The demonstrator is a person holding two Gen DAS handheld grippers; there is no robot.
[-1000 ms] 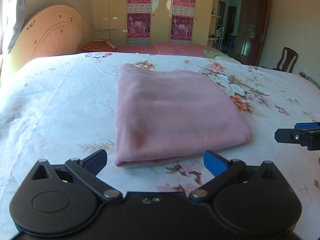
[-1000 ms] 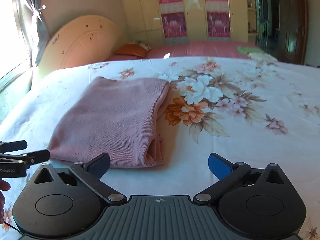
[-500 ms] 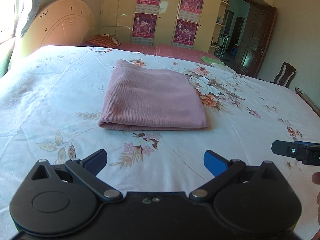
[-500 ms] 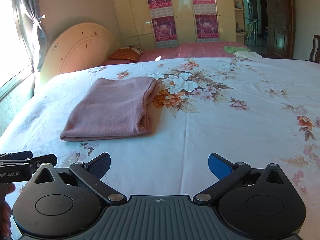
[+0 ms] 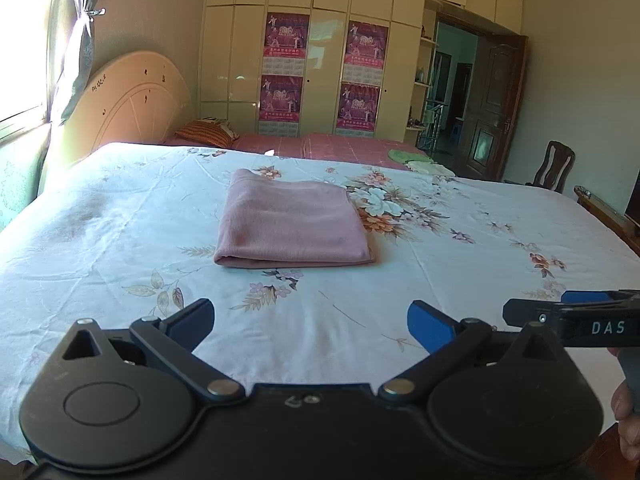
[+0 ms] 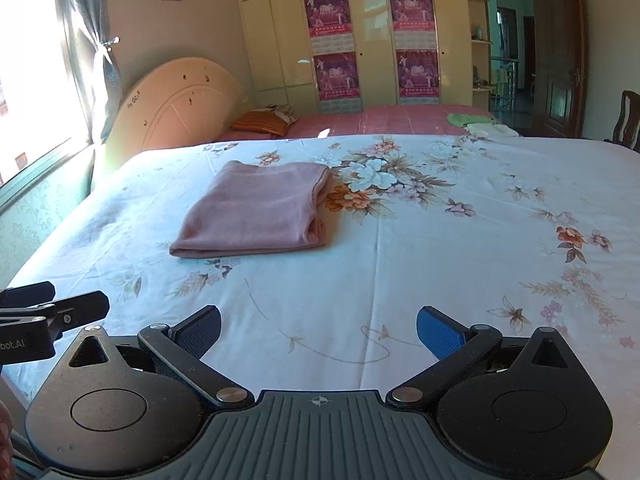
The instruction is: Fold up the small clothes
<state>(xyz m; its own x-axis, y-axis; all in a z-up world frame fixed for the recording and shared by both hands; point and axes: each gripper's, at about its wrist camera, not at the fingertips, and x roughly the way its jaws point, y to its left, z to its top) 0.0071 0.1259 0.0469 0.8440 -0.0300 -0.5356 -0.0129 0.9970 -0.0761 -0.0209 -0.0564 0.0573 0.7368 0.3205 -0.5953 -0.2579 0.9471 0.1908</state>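
Lying folded on floral bedsheet [image 5: 120, 240], pink garment [image 5: 290, 220]

Legible markings: tool bodies only

In the left wrist view, the right tool [image 5: 576, 322] carries white letters "DAS" on its black side. In the right wrist view, the left tool [image 6: 44, 316] carries the cut-off white text "bot.AI" at the frame edge. The purple posters [image 6: 328, 12] on the wardrobe doors bear print too small to read.
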